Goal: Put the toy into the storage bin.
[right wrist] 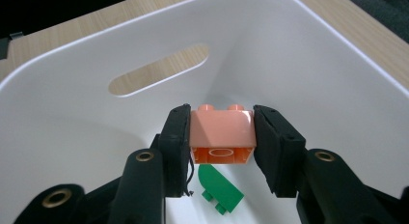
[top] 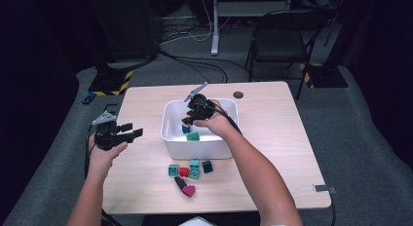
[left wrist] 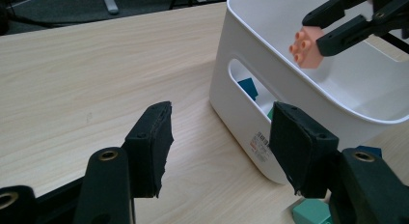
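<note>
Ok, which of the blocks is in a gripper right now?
The orange block, clamped in the right gripper over the white bin. The green block lies loose on the bin floor.

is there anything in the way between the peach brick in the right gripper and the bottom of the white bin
Nothing visible blocks it. The right gripper holds the peach brick inside the white bin; a green brick lies on the floor just below.

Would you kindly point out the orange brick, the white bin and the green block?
orange brick (right wrist: 222, 130), right gripper view, its smooth side face.
white bin (top: 197, 150), high view, near outer wall.
green block (right wrist: 219, 188), right gripper view, flat top.
</note>
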Demonstrator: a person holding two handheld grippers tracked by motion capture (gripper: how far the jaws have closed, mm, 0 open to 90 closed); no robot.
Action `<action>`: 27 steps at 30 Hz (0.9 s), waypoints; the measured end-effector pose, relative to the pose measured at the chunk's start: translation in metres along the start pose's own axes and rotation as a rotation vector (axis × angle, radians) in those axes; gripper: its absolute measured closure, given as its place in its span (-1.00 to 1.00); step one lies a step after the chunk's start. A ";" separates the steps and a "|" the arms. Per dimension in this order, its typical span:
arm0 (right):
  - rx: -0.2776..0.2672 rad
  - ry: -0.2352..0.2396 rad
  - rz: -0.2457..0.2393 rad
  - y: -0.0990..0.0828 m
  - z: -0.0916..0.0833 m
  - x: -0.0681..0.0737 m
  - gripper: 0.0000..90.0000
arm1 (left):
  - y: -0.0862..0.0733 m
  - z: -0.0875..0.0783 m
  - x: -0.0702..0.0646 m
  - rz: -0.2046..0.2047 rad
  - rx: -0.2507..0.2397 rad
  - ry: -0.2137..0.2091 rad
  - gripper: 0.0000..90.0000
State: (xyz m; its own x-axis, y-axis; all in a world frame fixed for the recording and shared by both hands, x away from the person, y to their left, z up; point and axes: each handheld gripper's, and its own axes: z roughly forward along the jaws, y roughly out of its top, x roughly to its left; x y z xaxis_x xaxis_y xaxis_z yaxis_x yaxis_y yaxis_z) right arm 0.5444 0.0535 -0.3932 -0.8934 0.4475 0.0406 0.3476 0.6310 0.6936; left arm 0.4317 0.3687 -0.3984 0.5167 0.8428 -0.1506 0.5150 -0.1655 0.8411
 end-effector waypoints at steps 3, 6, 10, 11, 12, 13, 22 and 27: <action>0.019 0.003 -0.002 -0.001 0.008 -0.002 0.30 | 0.000 0.000 0.000 -0.004 -0.004 -0.001 -0.10; 0.043 -0.001 -0.005 -0.002 0.016 -0.005 0.30 | 0.000 0.000 0.000 -0.004 -0.001 -0.002 -0.10; 0.075 -0.016 -0.001 -0.005 0.023 -0.008 0.30 | 0.000 0.000 0.001 -0.003 -0.001 -0.002 -0.10; 0.081 -0.018 -0.003 -0.006 0.023 -0.009 0.29 | 0.000 0.000 0.002 -0.002 0.000 -0.003 -0.10; 0.085 -0.020 -0.001 -0.006 0.024 -0.010 0.29 | 0.000 -0.001 0.002 -0.002 0.001 -0.003 -0.10; 0.088 -0.025 0.001 -0.006 0.023 -0.010 0.28 | 0.000 -0.001 0.002 -0.002 0.001 -0.003 -0.10; 0.048 -0.049 0.009 -0.003 0.004 -0.008 0.17 | 0.000 0.001 0.000 -0.001 0.011 -0.004 -0.10; 0.026 -0.058 -0.007 0.000 -0.014 -0.004 0.17 | 0.000 0.001 0.000 -0.003 0.009 -0.001 -0.10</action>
State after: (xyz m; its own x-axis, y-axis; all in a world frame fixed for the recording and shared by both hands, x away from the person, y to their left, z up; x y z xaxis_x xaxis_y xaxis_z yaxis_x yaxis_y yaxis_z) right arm 0.5436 0.0430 -0.3837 -0.8783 0.4780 -0.0063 0.3491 0.6503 0.6747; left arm 0.4324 0.3686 -0.3989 0.5163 0.8426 -0.1536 0.5228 -0.1680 0.8358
